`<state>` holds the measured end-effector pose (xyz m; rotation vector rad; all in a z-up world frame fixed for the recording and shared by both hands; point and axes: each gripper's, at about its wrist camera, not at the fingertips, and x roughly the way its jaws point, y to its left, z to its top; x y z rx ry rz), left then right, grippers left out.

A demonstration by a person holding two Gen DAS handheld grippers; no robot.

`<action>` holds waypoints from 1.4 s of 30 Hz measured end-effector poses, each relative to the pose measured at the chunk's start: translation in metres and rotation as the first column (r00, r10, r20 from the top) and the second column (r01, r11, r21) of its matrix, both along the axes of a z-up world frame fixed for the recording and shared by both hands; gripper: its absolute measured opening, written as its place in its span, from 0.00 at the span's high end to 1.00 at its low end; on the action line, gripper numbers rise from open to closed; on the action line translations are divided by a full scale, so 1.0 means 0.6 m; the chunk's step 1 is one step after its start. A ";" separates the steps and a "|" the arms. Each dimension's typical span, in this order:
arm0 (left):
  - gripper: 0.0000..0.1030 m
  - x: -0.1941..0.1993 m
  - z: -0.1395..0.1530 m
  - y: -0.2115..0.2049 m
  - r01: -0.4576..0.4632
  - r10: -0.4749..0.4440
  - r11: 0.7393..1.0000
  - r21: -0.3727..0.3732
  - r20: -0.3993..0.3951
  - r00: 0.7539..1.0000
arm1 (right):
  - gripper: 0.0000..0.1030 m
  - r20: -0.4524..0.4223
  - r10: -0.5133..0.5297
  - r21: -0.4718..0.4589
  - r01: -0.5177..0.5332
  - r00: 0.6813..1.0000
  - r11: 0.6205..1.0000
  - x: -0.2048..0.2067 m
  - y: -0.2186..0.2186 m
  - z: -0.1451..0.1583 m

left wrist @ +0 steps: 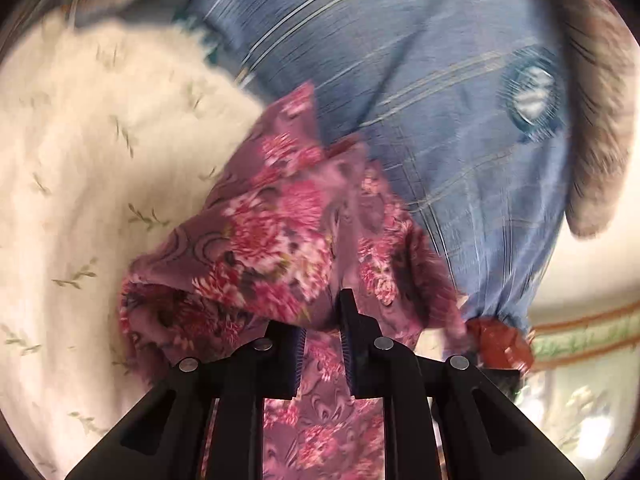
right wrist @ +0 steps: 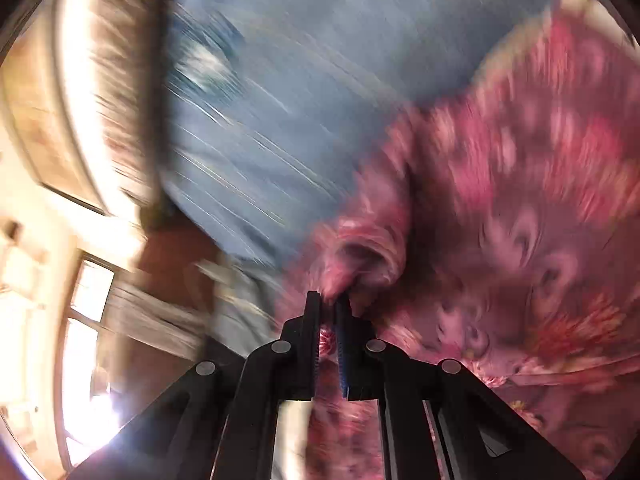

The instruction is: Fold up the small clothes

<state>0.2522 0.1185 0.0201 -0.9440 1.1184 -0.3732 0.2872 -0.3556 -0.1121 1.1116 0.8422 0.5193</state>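
Observation:
A small purple garment with pink flowers point(left wrist: 272, 220) hangs bunched in front of me, lifted off the surface. My left gripper point(left wrist: 324, 312) is shut on its cloth, which runs down between the jaws. In the right wrist view, my right gripper point(right wrist: 328, 300) is shut on another edge of the same floral garment point(right wrist: 520, 200), which fills the right half, blurred by motion. The right gripper's dark red body point(left wrist: 500, 344) shows in the left wrist view at the lower right.
The person's blue striped shirt point(left wrist: 420, 100) fills the background close ahead in both views. A white bedsheet with small leaf prints point(left wrist: 80, 160) lies to the left. A bare forearm point(left wrist: 600, 120) is at the right. Bright windows point(right wrist: 80, 320) show at the left.

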 end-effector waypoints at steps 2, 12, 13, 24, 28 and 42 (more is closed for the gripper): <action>0.84 -0.014 0.001 -0.006 0.035 -0.036 0.999 -0.004 -0.010 0.999 | 0.94 0.026 -0.138 0.003 0.138 0.990 0.990 -0.032 -0.073 0.014; 0.58 -0.057 0.003 -0.003 0.054 -0.055 0.998 -0.019 -0.011 0.998 | 0.37 -0.080 -0.284 -0.140 0.271 0.956 0.952 -0.131 -0.206 -0.013; 0.54 -0.058 0.006 0.005 0.041 -0.041 0.999 -0.028 -0.002 0.999 | 0.33 -0.045 -0.228 -0.179 0.217 0.973 0.960 -0.118 -0.173 0.006; 0.65 0.013 -0.031 0.003 -0.086 0.093 0.993 0.080 -0.096 0.991 | 0.52 0.025 0.085 -0.870 -0.020 0.996 0.493 -0.014 0.162 0.028; 0.87 0.006 -0.011 0.001 -0.074 0.078 0.995 0.068 -0.056 0.995 | 0.96 0.059 0.055 -0.703 0.002 0.997 0.711 -0.007 0.057 0.040; 0.30 -0.032 0.080 -0.027 0.096 -0.111 0.971 0.219 0.058 0.992 | 0.56 -0.117 -0.230 -0.391 0.169 0.966 0.905 -0.111 -0.246 -0.048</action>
